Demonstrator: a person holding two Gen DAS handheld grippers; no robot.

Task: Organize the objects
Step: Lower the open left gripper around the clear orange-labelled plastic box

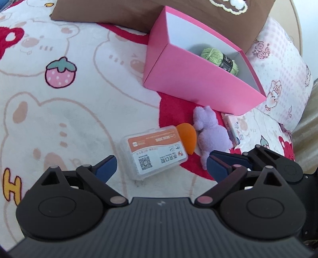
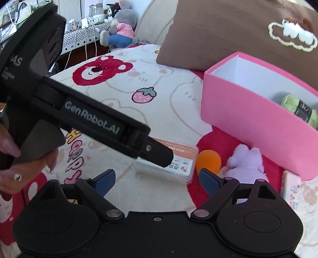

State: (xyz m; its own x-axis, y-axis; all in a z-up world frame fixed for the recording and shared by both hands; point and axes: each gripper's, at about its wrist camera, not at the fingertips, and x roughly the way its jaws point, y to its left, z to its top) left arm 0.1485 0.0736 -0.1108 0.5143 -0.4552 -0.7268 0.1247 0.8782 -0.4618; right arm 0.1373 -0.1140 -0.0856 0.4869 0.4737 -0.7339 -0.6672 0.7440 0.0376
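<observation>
Clutter lay in a tight row on the cartoon-print blanket [image 1: 59, 119] just in front of the pink box [image 1: 198, 79]: a clear plastic case [image 1: 153, 152] with an orange label, an orange sponge [image 1: 186, 137] touching its end, a purple plush toy [image 1: 212, 137] pressed against the sponge, and a small tissue pack [image 1: 232, 129] beside the plush, near the box's corner. Inside the box one ball of green yarn [image 1: 220, 57] already rested, so the sorting looked only begun. The left gripper [image 1: 161, 168] hung over the near edge of the plastic case with its fingers spread wide and nothing between them. The right gripper [image 2: 157, 180] was likewise spread and empty, aimed at the case and sponge from the other side, with the left tool crossing its view. That crowding seemed the main hazard: both tools pointed at much the same spot, and a further descent could knock them together. The case looked wide and slick, so fingers closing off-centre might skid it across the soft blanket instead of gripping. Because sponge, plush and case touched, a pinch on one could drag or flick its neighbour, and the light sponge might roll off. The box stood slightly tilted against the brown pillow [image 1: 123, 17], so a bump on its wall might tip it.
</observation>
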